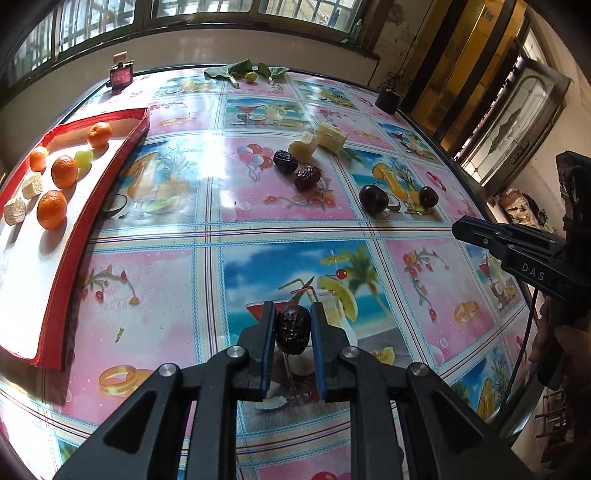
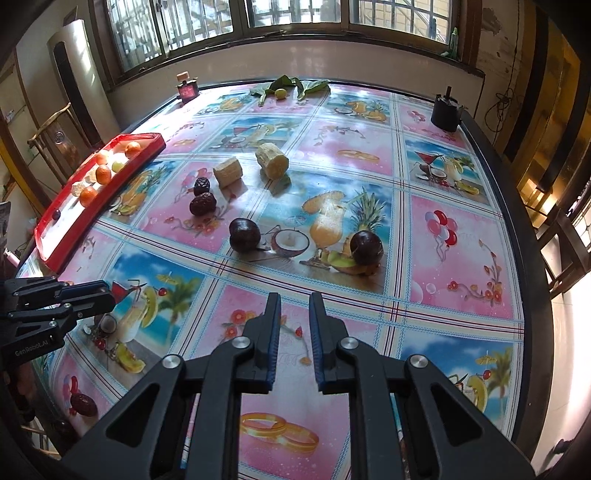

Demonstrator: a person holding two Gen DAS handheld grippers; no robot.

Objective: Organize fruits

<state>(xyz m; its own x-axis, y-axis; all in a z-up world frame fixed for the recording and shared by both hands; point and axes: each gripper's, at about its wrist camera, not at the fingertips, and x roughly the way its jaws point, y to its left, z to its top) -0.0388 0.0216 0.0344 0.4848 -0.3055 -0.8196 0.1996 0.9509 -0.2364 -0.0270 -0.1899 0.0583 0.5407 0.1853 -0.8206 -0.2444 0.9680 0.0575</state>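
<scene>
While the left gripper (image 1: pixel 293 325) clamps a dark wrinkled date (image 1: pixel 293 328) between its blue-padded fingers (image 1: pixel 267 347), above a cocktail picture on the tablecloth, the right gripper (image 2: pixel 294 325) holds nothing, its jaws drawn in to their narrowest with only patterned cloth showing in the slit between them. Farther out on the table (image 1: pixel 177 295) lie two more dates (image 1: pixel 285 161), two pale cut chunks (image 1: pixel 331 137) of what may be sugarcane, and two round dark purple fruits (image 1: pixel 373 199). At the left stands a red tray (image 1: pixel 70 266) with a white floor, holding four small oranges (image 1: pixel 52 209), a green grape-like fruit (image 1: pixel 84 157) and two pale chunks. In the right wrist view, one further date (image 2: pixel 84 404) lies near the table's near-left edge.

White letters "DAS" are printed on the right gripper's body as the left camera sees it; "GenRobot.AI" reads on the left gripper's body in the right camera.

The glossy cloth is printed in pink and blue squares with cocktails, pineapples, balloons, gold rings and palm trees. At the far edge rest green leaves (image 1: pixel 243 70) with a small yellow-green fruit, a red bottle (image 1: pixel 120 75) and a black pot (image 1: pixel 388 100). Barred windows (image 2: pixel 295 18) run along the wall behind.
</scene>
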